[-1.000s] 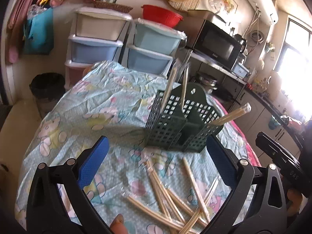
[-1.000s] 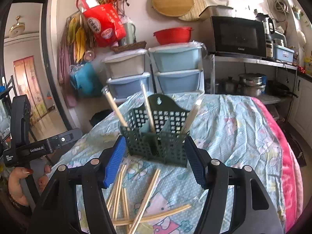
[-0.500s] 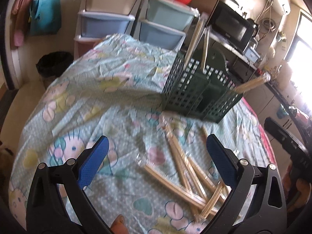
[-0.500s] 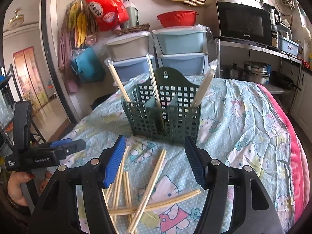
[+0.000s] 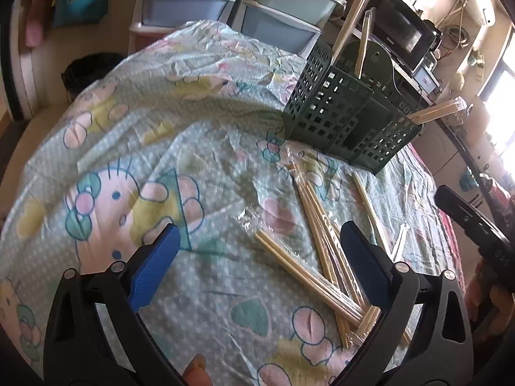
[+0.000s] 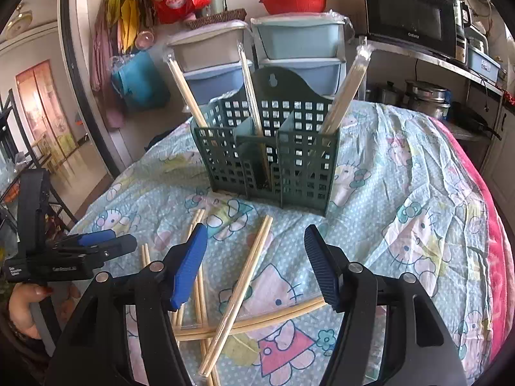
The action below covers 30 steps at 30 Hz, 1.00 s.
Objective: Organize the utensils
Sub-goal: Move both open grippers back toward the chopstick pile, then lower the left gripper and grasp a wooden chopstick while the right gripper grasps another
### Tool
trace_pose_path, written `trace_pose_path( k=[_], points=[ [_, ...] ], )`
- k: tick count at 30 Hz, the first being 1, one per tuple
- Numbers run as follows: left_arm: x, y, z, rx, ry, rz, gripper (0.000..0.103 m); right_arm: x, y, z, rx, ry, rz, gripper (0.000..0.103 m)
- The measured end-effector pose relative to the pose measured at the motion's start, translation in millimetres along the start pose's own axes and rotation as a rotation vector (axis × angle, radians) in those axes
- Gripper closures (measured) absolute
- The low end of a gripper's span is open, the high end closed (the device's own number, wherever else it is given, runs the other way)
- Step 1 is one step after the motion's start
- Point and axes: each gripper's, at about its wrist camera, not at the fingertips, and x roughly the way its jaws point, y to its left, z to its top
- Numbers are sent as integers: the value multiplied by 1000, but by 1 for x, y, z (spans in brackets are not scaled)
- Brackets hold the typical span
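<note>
Both grippers, left (image 5: 257,257) and right (image 6: 256,257), hover with fingers spread and empty over wrapped chopsticks (image 6: 238,289) scattered near the table's (image 6: 402,167) front edge; a green basket (image 6: 270,157) mid-table holds three pairs.

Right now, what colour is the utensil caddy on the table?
Dark green, with a square-grid wall pattern: utensil caddy. It shows best in the right wrist view.

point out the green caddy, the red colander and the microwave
green caddy (image 6: 302,173), right wrist view, front lattice wall of its right compartment
red colander (image 6: 294,0), right wrist view, middle of its outer side
microwave (image 6: 407,16), right wrist view, dark door glass
</note>
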Motion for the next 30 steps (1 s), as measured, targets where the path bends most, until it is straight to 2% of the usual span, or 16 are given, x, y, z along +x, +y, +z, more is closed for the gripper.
trace_pose_path(
  k=[4, 8, 16, 19, 20, 23, 30],
  points=[
    [3, 1, -5, -18, 30, -28, 36, 11, -2, 2, -4, 31, 17, 43],
    [9, 0, -8, -35, 63, -63, 47, 26, -4, 9, -16, 66, 28, 43],
    [21, -2, 4, -71, 79, -54, 55, 63, -6, 14, -16, 169, 50, 43],
    [28, -1, 8, -75, 87, -31, 63, 75, -8, 16, -19, 194, 41, 43],
    [31, -1, 9, -74, 89, -20, 68, 80, -9, 17, -19, 204, 39, 45],
    [34, 0, 7, -66, 84, 1, 76, 93, -10, 20, -18, 240, 34, 49],
    [35, 6, 6, -54, 74, 22, 90, 127, -12, 27, 10, 321, 29, 59]
  ],
)
